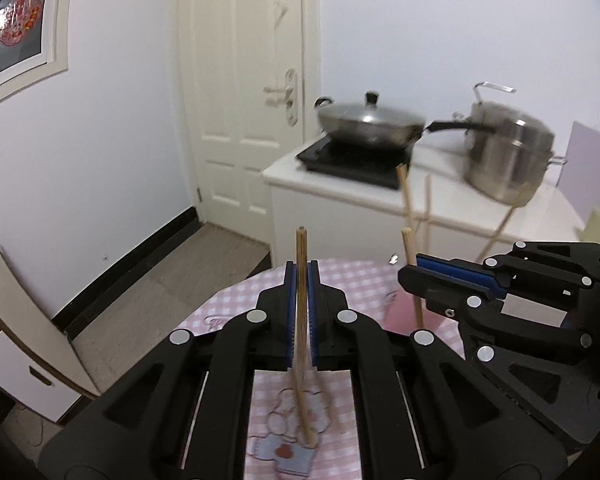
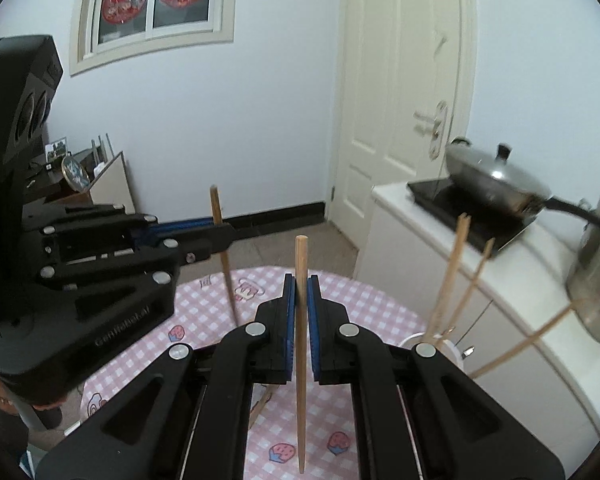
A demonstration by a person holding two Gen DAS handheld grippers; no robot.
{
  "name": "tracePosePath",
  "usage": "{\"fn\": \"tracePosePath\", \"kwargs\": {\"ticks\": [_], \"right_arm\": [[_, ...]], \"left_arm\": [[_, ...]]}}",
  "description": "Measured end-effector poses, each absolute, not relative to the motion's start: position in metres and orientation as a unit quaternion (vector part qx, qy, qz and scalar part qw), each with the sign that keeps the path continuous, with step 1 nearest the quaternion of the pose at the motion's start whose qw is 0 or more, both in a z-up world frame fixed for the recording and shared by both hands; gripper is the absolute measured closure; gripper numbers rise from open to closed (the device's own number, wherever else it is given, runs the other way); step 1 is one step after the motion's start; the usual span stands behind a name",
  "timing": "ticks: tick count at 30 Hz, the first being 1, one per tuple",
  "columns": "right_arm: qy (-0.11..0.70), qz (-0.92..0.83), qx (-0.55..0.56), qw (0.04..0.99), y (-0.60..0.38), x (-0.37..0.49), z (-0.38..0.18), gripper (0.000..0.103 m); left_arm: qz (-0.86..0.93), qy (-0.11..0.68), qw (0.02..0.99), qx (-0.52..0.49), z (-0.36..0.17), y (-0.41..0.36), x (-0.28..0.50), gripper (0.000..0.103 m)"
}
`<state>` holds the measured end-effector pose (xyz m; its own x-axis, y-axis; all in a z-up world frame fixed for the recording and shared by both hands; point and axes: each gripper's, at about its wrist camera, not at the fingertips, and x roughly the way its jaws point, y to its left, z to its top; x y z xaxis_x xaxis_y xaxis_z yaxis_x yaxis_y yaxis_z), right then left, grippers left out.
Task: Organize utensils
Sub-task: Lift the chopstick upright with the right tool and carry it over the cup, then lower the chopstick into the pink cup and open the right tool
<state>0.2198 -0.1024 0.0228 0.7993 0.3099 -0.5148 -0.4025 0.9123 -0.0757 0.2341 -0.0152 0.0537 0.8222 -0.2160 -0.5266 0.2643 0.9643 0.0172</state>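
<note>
Left gripper (image 1: 301,280) is clamped on one round wooden chopstick (image 1: 302,320), held upright. Right gripper (image 2: 301,296) pinches a second chopstick (image 2: 300,344) the same way, likely for vertical insertion. Ribbed blue pads (image 2: 313,320) secure the thin, smooth sticks. More chopsticks (image 2: 448,280) lean in a white holder (image 2: 454,346) on the pink checked tablecloth (image 2: 204,320).

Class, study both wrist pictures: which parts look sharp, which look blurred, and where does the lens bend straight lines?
Left wrist view: left gripper and its chopstick sharp; wok and steel pot smeared. Right wrist view: right gripper crisp, wok blurred; door edges bow, dark corners.
</note>
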Motion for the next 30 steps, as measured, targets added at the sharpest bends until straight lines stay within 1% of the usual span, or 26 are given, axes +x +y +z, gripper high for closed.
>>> {"fn": "tracePosePath", "kwargs": {"ticks": [6,16,24,30], "right_arm": [[0.22,0.167,-0.082,0.958,-0.124,0.204,0.044,0.098],[0.145,0.118,-0.06,0.981,-0.158,0.204,0.073,0.099],[0.103,0.08,-0.034,0.991,-0.185,0.219,0.076,0.099],[0.085,0.068,-0.017,0.994,-0.199,0.228,0.066,0.098]], "left_arm": [[-0.144,0.247,0.958,0.028,0.074,-0.033,0.223,0.098],[-0.192,0.217,0.956,-0.035,0.105,-0.057,0.229,0.098],[-0.214,0.182,0.958,-0.062,0.124,-0.079,0.238,0.098],[-0.224,0.181,0.955,-0.076,0.114,-0.089,0.252,0.098]]}}
